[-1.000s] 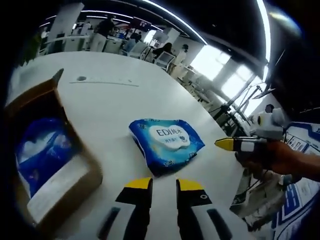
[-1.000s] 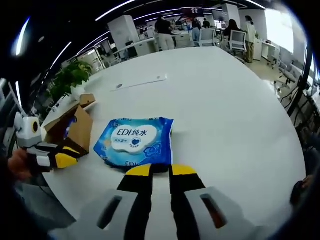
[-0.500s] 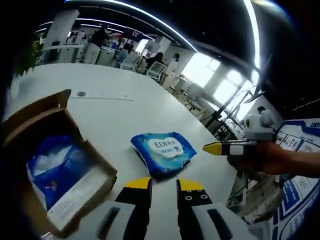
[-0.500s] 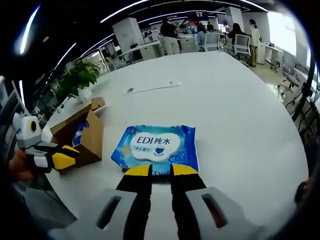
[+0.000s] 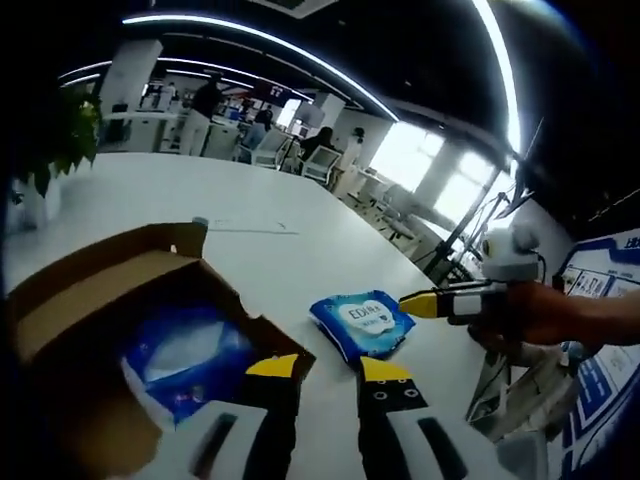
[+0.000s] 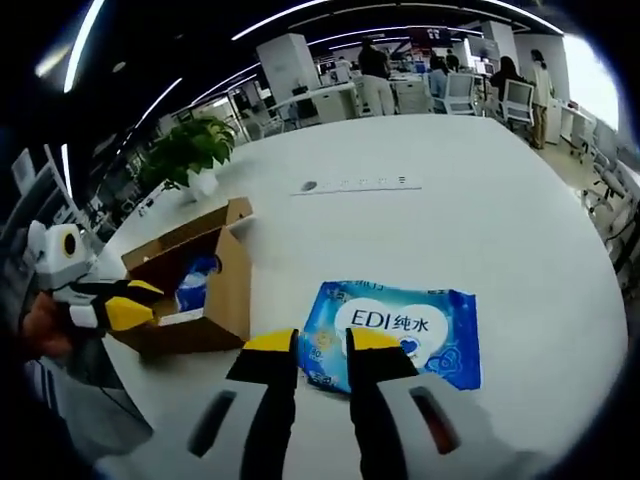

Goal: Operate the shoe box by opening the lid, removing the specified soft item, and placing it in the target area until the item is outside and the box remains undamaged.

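Observation:
An open brown shoe box (image 5: 100,290) stands on the white table with a blue soft pack (image 5: 185,355) inside it. A blue EDI wipes pack (image 5: 362,322) lies flat on the table to the box's right. My left gripper (image 5: 328,370) hovers between box and pack, jaws close together and holding nothing. My right gripper (image 5: 425,302) enters from the right, beside the pack. In the right gripper view, my right gripper (image 6: 322,345) sits over the near edge of the wipes pack (image 6: 395,330), jaws close and holding nothing. The box (image 6: 228,290) and the left gripper (image 6: 135,300) are to its left.
A potted plant (image 6: 195,150) stands behind the box near the table's edge. A thin white strip (image 6: 355,185) lies farther back on the table. A hand (image 5: 540,315) holds the right gripper off the table's edge. Desks, chairs and people fill the background.
Both views have pulled back and swung toward the box, so more of it shows. The wipes pack lies still on the table. Neither gripper's jaws have changed.

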Demonstrator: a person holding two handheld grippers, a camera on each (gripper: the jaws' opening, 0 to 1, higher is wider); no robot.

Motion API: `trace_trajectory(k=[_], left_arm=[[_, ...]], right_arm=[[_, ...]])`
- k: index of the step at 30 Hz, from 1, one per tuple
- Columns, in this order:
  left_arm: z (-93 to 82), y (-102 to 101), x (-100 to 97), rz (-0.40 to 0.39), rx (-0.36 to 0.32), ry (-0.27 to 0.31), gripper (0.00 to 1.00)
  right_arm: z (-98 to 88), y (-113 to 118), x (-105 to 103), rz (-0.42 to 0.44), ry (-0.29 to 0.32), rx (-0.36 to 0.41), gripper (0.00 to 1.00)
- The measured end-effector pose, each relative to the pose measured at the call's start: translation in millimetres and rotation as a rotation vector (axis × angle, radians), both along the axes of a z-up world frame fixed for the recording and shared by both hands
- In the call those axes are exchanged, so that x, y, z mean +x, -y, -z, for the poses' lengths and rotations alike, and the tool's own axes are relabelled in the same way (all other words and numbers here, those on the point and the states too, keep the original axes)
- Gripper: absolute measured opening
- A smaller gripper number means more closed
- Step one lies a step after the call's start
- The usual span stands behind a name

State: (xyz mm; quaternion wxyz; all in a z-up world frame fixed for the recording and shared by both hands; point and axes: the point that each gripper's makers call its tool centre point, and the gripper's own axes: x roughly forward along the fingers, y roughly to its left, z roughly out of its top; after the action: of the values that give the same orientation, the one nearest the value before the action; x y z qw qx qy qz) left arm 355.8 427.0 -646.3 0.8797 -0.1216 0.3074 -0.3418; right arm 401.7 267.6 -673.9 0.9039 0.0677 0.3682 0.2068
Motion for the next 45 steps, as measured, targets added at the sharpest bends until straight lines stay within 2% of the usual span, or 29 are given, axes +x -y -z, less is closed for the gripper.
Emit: trace_trajectory(k=[5,13,15,23,27,34,41,43,45], left_arm=[[-1.8,-30.8,0.5,-0.029,0.027,0.024,0.23],[-0.4,-75.0,-6.7,-0.088,0.053,0.029,0.25],[-1.1,-88.0,-9.4,-0.113,0.061,0.034,0.26],[-2.1,-119.7,-24.2,-0.17,0.062,0.038,0.28],[2.0,-135.8,-31.0,-0.19,0.068,0.038,0.3],[6.4,-155.7,-41.8,-0.212,0.083,0.036,0.35],[12.5,-162.8,-51.3,-0.211,0.092,0.023,0.39],[13.7,-162.8,-53.1,-0.206,0.098,0.021,0.41],[13.7,-164.1,-53.9,-0.201,0.104,0.025,0.41]], right_arm=[[-7.1,-29.5,6.5,-0.062,0.006,0.014,0.2],[-12.9,-64.8,9.0,-0.157,0.013,0.002,0.23],[-13.4,-76.8,6.7,-0.204,0.011,-0.016,0.24],[-20.8,-110.9,5.6,-0.27,0.026,-0.012,0.28],[-22.7,-130.7,-0.8,-0.367,0.056,-0.043,0.31],[-16.4,-157.8,-3.0,-0.458,0.042,-0.082,0.37],[-7.4,-186.9,-5.8,-0.663,0.075,-0.195,0.45],[-1.8,-190.2,-4.7,-0.709,0.078,-0.237,0.47],[0.4,-195.1,-5.0,-0.727,0.077,-0.246,0.49]])
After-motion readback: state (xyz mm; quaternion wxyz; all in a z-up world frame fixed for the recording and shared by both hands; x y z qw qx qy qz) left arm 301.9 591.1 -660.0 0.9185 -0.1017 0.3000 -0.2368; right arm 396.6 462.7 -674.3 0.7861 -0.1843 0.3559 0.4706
